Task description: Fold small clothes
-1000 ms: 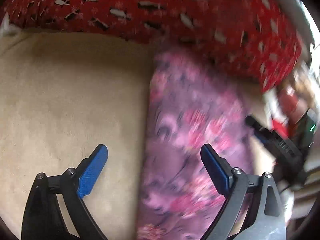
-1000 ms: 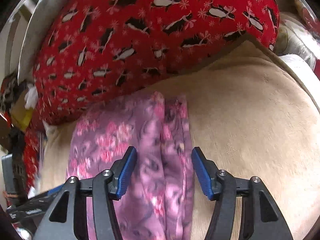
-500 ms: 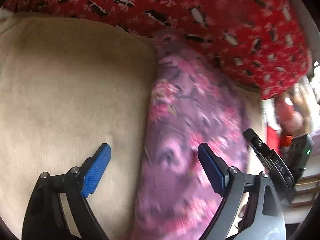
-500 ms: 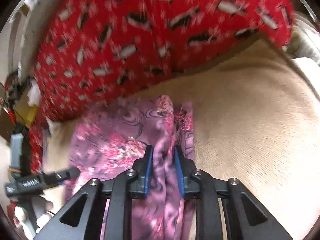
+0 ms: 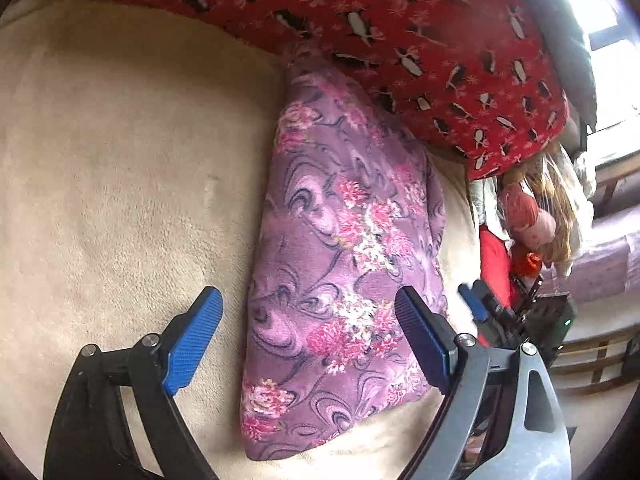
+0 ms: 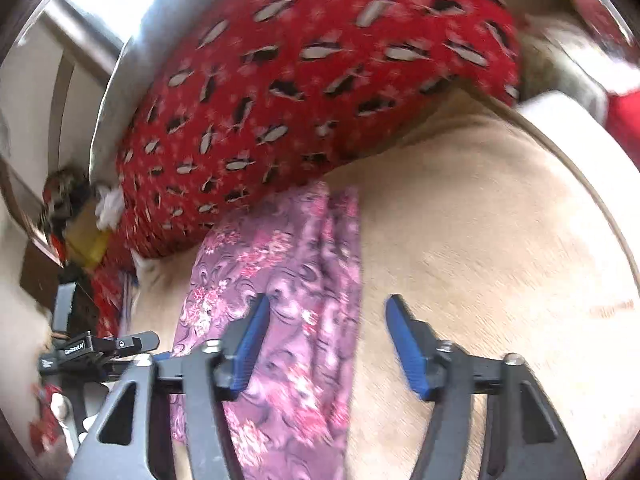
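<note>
A purple floral garment [image 5: 344, 256] lies folded into a long narrow strip on a beige blanket [image 5: 120, 168]. My left gripper [image 5: 308, 336] is open above the strip's near end, its fingers straddling the cloth's left edge, holding nothing. In the right wrist view the same garment [image 6: 280, 280] runs away from me with lengthwise creases. My right gripper [image 6: 324, 344] is open over its right edge, with the left finger above the cloth and the right finger above the blanket [image 6: 500, 260]. It holds nothing.
A red penguin-print pillow [image 5: 400, 36] lies across the far end of the garment, also in the right wrist view [image 6: 312, 80]. Clutter and a doll [image 5: 528, 216] sit beyond the bed's right side. The other gripper [image 6: 96, 348] shows at the left.
My right gripper closed on a crease of the garment half a second ago and has now opened and let go. My left gripper stayed open and drew back slightly.
</note>
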